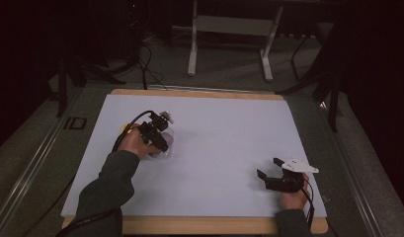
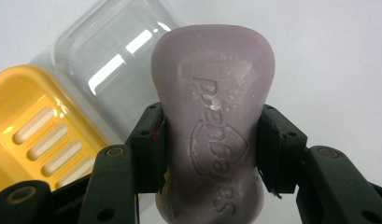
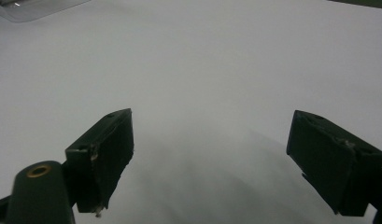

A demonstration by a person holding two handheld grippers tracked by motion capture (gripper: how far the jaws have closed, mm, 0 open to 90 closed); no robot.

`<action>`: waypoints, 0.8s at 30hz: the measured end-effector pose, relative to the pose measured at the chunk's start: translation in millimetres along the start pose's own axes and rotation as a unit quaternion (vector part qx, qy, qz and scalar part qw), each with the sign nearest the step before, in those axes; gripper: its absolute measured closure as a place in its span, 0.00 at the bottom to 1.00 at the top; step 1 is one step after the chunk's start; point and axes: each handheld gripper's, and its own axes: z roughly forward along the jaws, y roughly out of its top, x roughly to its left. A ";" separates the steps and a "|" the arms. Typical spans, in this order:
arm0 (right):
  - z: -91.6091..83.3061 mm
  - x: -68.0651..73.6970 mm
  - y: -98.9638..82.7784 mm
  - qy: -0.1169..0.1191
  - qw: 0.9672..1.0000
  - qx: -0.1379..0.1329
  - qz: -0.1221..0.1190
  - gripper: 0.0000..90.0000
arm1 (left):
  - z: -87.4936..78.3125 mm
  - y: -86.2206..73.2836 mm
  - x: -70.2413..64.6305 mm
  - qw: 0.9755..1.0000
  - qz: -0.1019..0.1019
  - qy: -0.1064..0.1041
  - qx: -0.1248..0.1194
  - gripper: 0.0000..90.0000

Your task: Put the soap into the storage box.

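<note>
soap bar gripped; placement in the dish pending.
your left gripper (image 2: pixel 212 149) is clamped across the narrow waist of the purple soap bar (image 2: pixel 214 107), long axis pointing away along the jaws, embossed face toward the camera. beyond it lie the yellow soap dish (image 2: pixel 34 121) and clear lid (image 2: pixel 109 60), both without soap. farther right, your right gripper (image 3: pixel 209 163) rests wide open, holding nothing, on the white table (image 1: pixel 224 133).
</note>
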 end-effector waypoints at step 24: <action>0.1 0.2 0.0 0.000 1.000 0.000 -0.001 0.16 | -0.7 -9.8 24.0 0.999 -0.043 0.014 -0.004 0.56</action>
